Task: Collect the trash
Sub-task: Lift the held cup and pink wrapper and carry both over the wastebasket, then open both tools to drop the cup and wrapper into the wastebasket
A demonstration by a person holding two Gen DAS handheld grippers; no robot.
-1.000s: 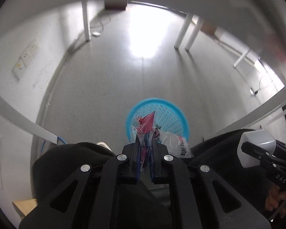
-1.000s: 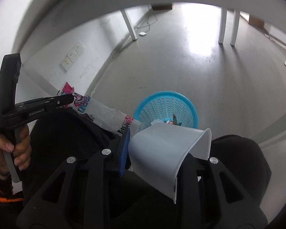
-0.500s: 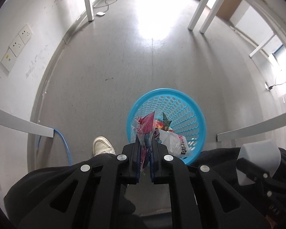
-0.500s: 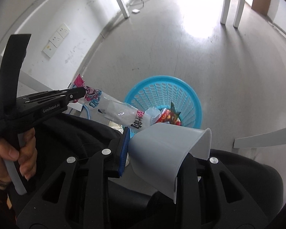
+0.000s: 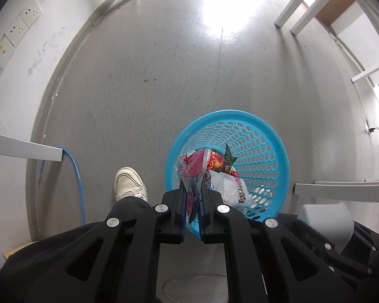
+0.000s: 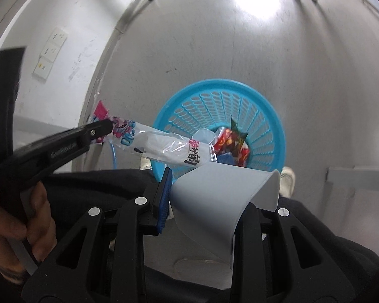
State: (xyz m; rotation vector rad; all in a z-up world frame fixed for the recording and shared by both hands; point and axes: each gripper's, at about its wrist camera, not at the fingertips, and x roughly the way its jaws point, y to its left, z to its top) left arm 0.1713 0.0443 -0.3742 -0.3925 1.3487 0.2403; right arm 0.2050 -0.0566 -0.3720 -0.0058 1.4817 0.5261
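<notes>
Left gripper [image 5: 191,197] pinching clear wrapper [image 6: 164,146], right gripper [image 6: 204,202] clamping squashed white cup [image 6: 214,202] — right finger hidden, blue basket [image 6: 270,116] below

1 basket [image 5: 278,151], 2 shoes [image 5: 128,183] (white).

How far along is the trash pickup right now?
Done: several wrappers and a cup already lie in the blue basket. In hand: the left gripper is shut on a clear snack bag, the right gripper on a white cup, both above the basket. Left: dropping both in.
</notes>
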